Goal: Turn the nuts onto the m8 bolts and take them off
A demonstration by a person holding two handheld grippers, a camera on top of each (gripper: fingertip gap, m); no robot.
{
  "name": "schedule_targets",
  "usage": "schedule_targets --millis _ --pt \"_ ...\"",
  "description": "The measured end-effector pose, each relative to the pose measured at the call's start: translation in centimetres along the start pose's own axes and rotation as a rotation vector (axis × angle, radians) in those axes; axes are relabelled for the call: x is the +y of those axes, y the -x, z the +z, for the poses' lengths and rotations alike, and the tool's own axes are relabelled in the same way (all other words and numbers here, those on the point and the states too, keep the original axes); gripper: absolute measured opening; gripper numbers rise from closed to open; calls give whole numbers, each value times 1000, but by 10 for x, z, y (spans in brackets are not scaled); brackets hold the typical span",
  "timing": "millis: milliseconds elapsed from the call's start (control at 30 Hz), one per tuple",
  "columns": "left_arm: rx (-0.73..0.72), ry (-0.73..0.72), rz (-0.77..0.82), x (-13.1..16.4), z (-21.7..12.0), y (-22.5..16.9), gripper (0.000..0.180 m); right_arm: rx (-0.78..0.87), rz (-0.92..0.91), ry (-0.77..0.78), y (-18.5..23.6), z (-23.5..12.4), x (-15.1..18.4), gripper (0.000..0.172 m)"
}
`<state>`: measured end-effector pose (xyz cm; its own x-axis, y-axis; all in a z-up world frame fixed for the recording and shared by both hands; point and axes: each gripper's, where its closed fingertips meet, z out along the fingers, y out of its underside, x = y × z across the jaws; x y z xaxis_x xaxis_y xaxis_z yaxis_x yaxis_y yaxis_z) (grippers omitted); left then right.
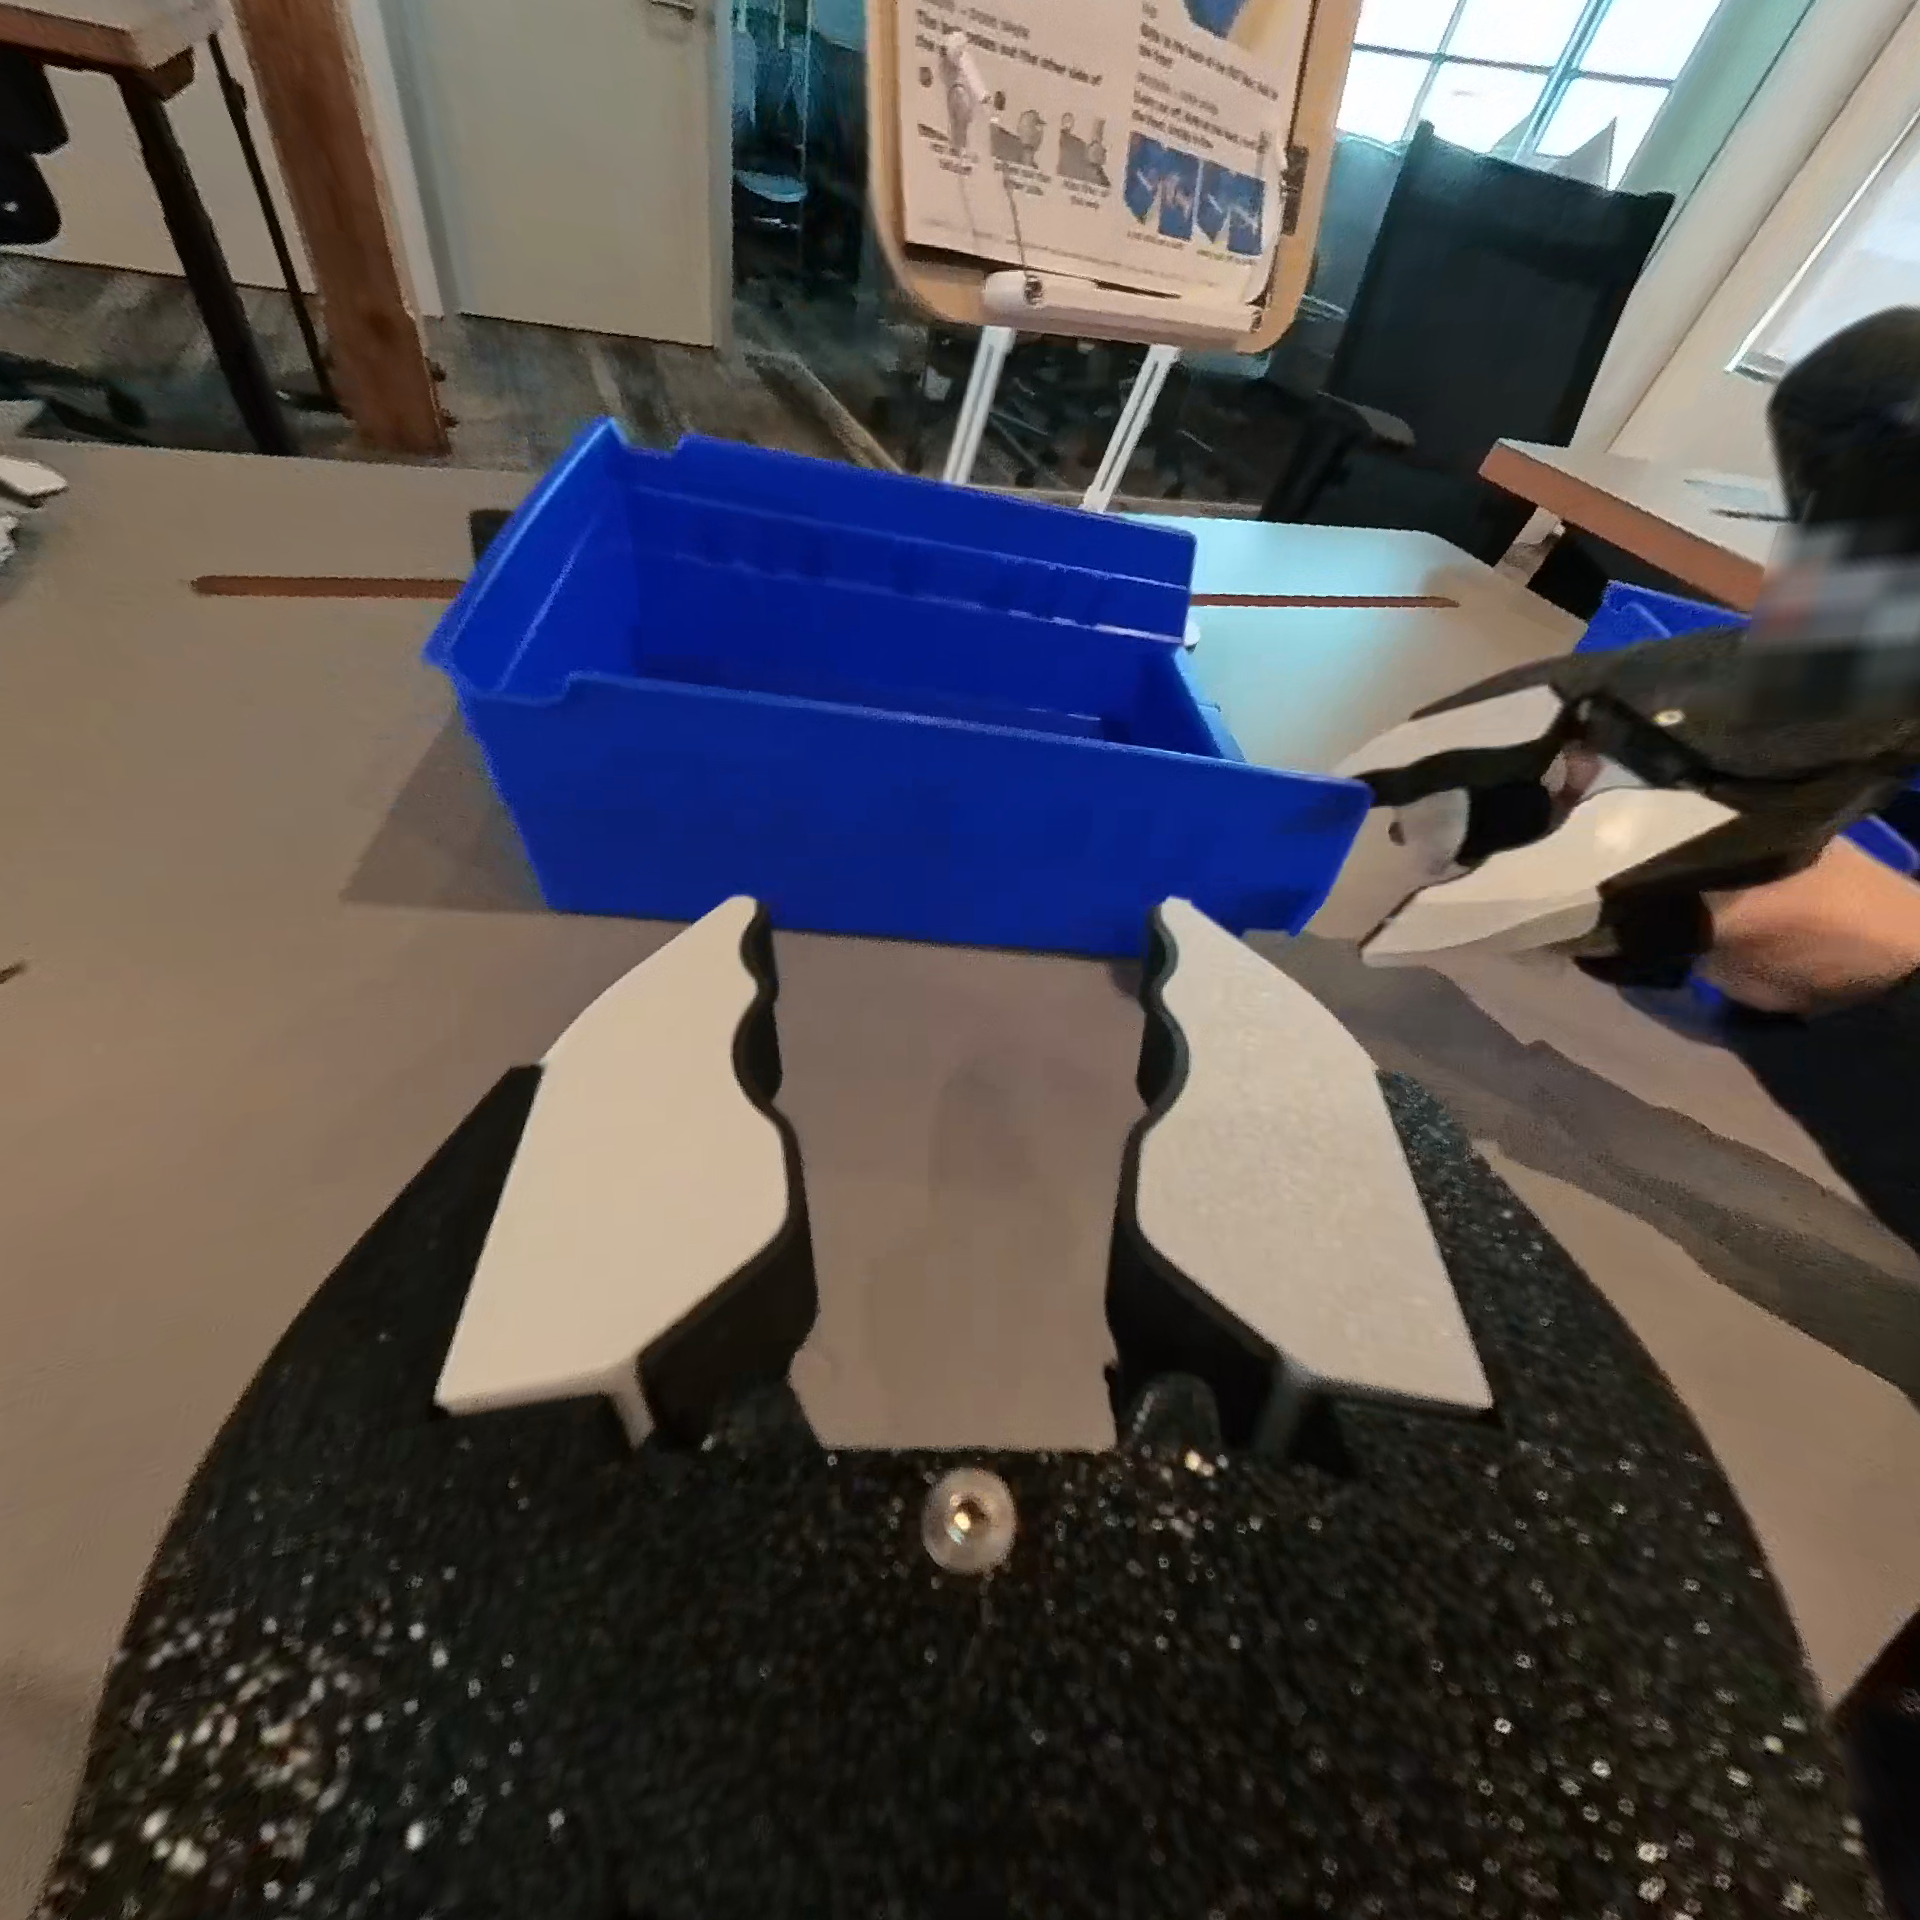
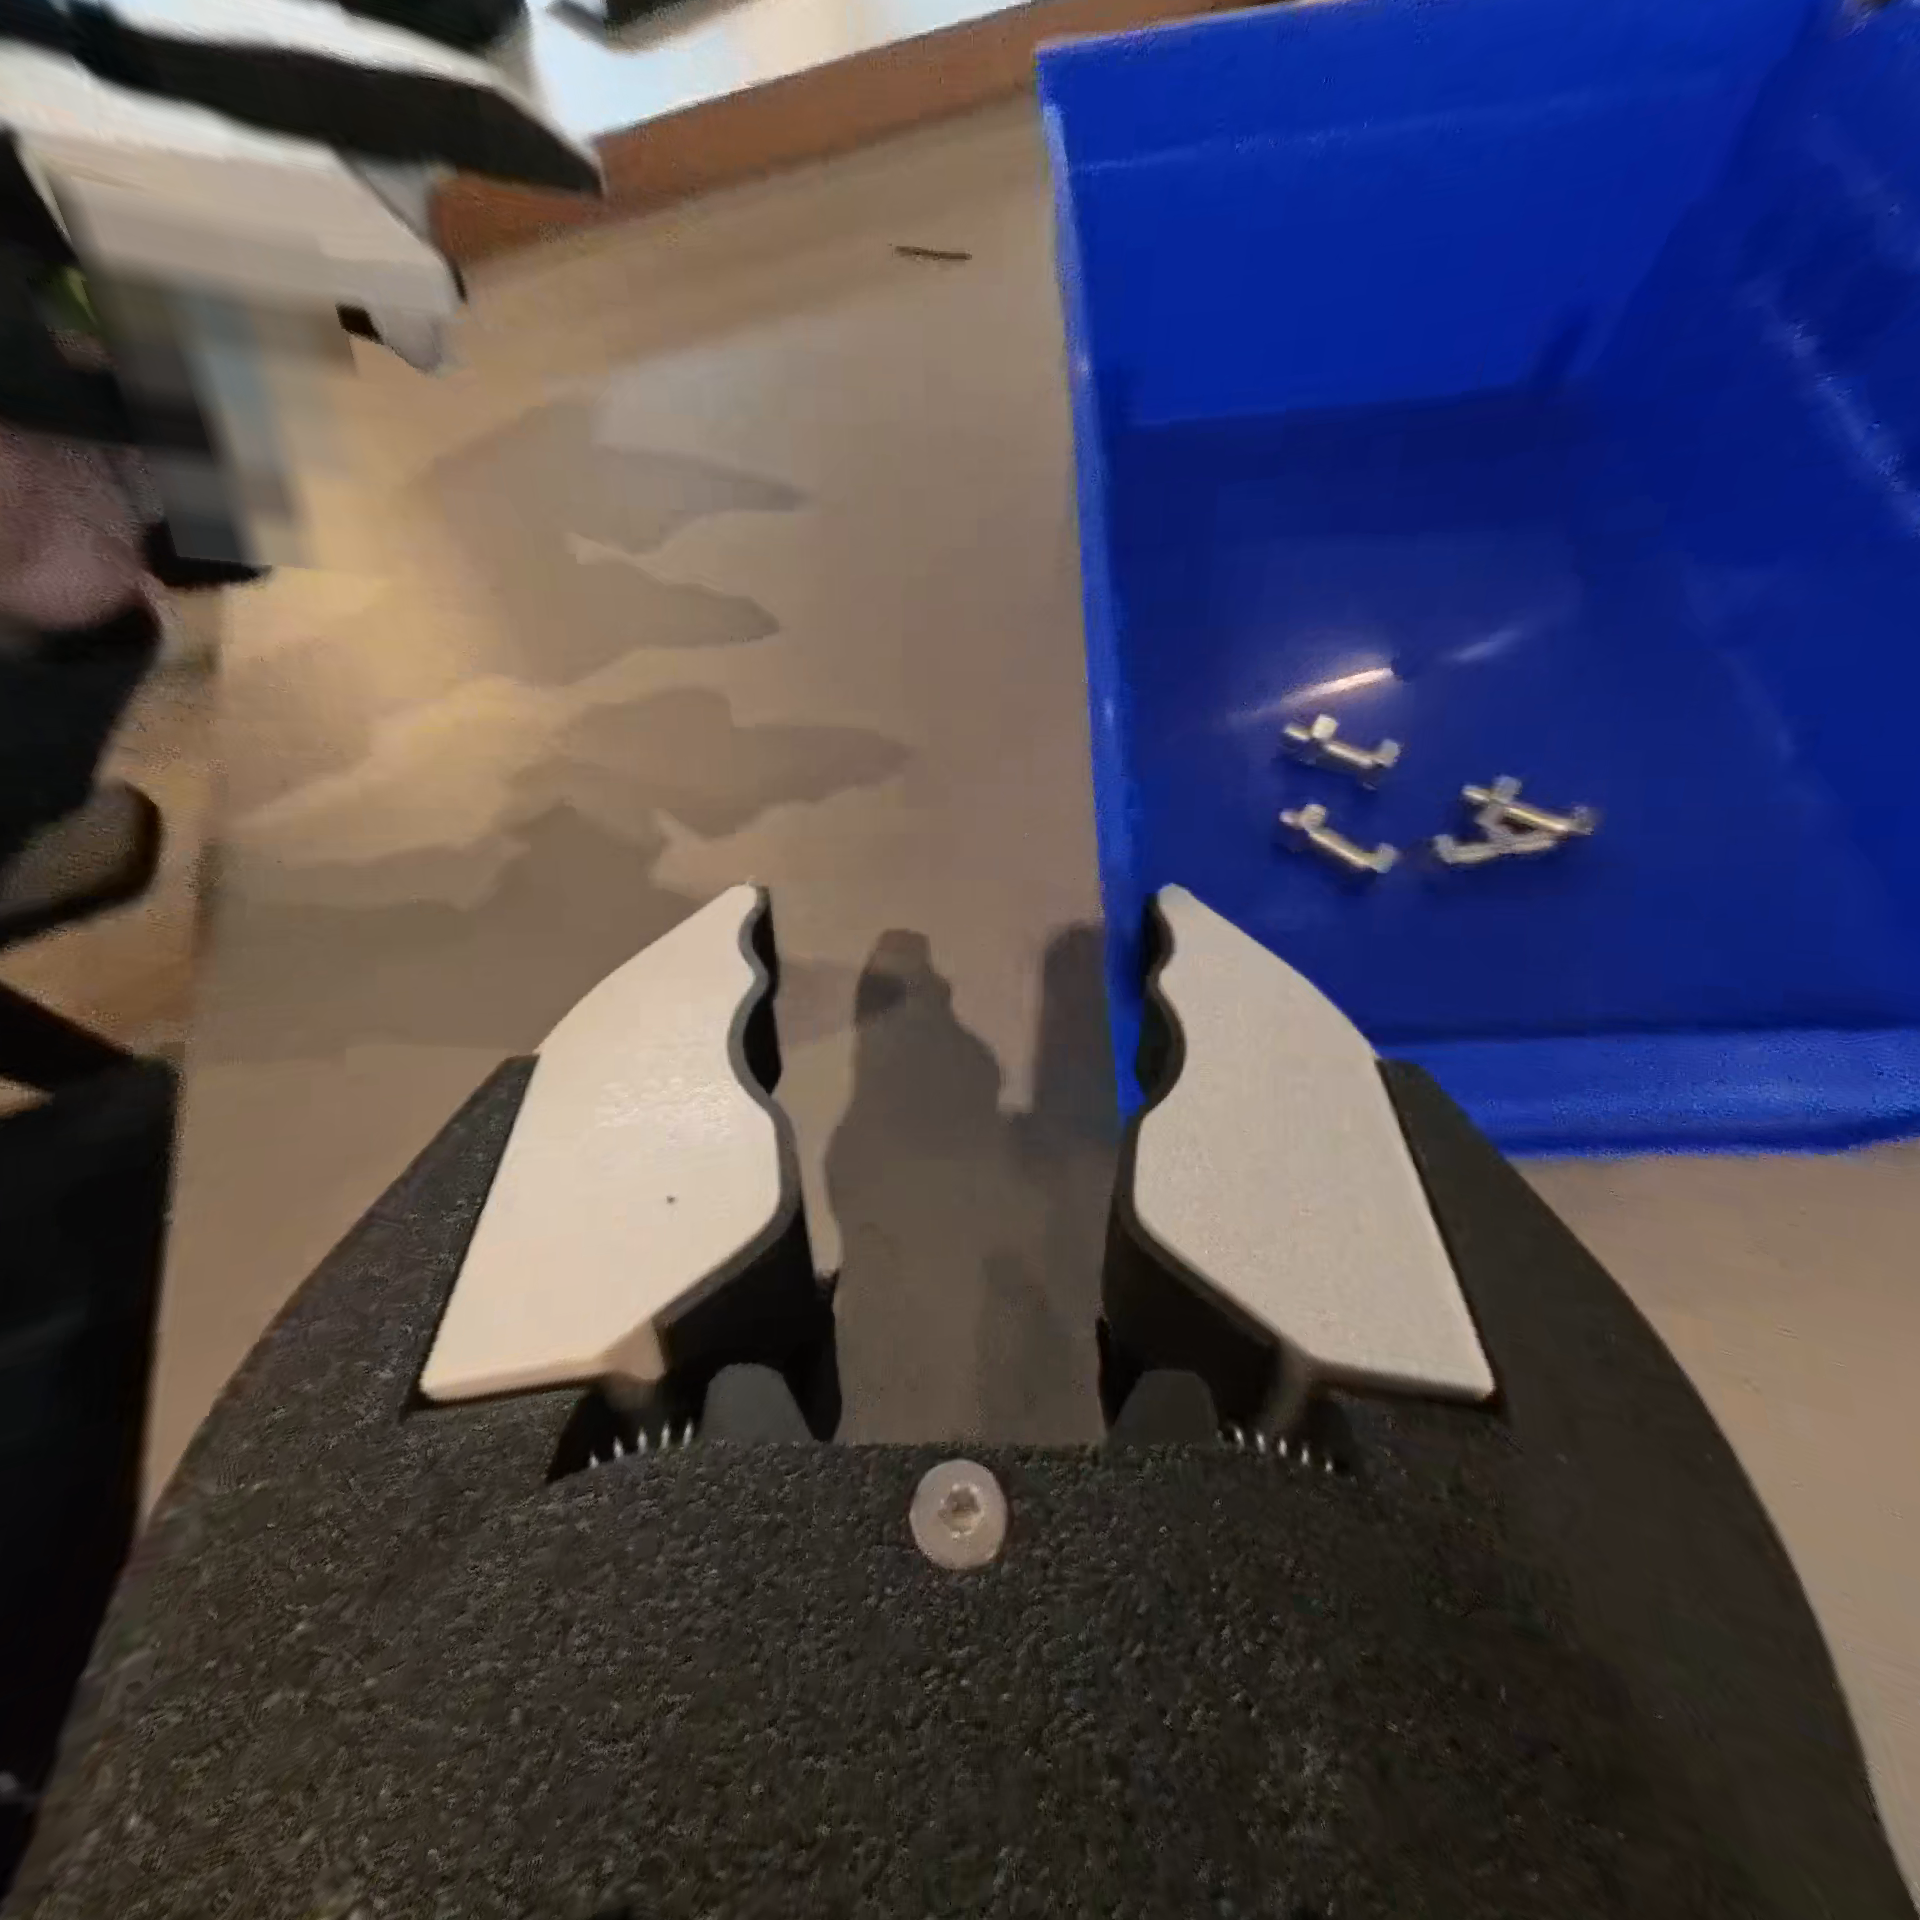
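Observation:
My left gripper (image 1: 956, 925) is open and empty, and only bare grey table (image 1: 208, 935) shows between its pads. It is just in front of the near wall of a large blue bin (image 1: 831, 810). My right gripper (image 2: 961, 914) is also open and empty over the table. Its right fingertip (image 2: 1195, 935) is next to the left wall of a blue bin (image 2: 1351, 312). Several small silver bolts with nuts (image 2: 1340, 750) lie on that bin's floor. The right gripper also shows in the left wrist view (image 1: 1382, 873), beside the large bin's right end.
A second blue bin (image 1: 1652, 618) stands behind the right gripper. A hand (image 1: 1787, 945) holds that gripper. An easel with a poster (image 1: 1091, 156), chairs and desks stand beyond the table. The left gripper is a blur at the upper left of the right wrist view (image 2: 260, 208).

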<state>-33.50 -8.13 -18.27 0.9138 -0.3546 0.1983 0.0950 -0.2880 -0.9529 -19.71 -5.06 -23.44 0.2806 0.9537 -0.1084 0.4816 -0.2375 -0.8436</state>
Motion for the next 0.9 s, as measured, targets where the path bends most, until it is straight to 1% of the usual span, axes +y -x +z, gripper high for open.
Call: schedule_targets --millis 100,167,233,267,300,333,400,433,500,567,633,667,700,733,800,833,900 --pt "-7 -9 -46 0 -10 11 68 -50 -8 -36 29 13 -9 70" --pt "-7 -9 -83 -1 -10 17 71 -145 -60 -50 63 23 -16 75" --pt "11 16 -123 -1 -3 18 80 -221 -117 -96 92 20 -30 67" --pt "29 34 -146 -2 1 16 86 -212 -140 -146 98 12 -41 66" --pt "39 56 -167 -1 6 14 93 -170 -167 -195 99 0 -51 65" --pt "39 88 -177 1 11 13 99 -92 -193 -235 92 -14 -59 65" --pt "0 177 -164 8 22 16 109 167 -224 -256 61 -52 -64 69" --pt "-33 224 -139 13 26 19 110 330 -231 -229 40 -76 -59 73" --pt "-77 311 -106 20 34 24 106 672 -223 -136 -1 -139 -36 76" --pt "-94 419 -95 30 40 25 100 945 -157 -37 -31 -209 -2 75" --pt "-104 529 -92 41 44 24 95 1134 -5 43 -48 -276 42 75" --pt "-101 573 -89 45 46 22 89 1218 85 86 -53 -309 67 75" --pt "-86 594 -95 45 49 19 84 1294 183 138 -56 -341 94 75" --pt "-93 617 -98 46 50 18 80 1346 287 201 -56 -367 122 74" --pt "-120 689 -85 48 48 19 67 1388 505 326 -50 -404 175 73" --pt "-144 722 -66 48 47 22 60 1390 590 359 -47 -415 195 70" --pt "-132 779 -48 48 48 19 46 1340 719 378 -43 -421 223 65"
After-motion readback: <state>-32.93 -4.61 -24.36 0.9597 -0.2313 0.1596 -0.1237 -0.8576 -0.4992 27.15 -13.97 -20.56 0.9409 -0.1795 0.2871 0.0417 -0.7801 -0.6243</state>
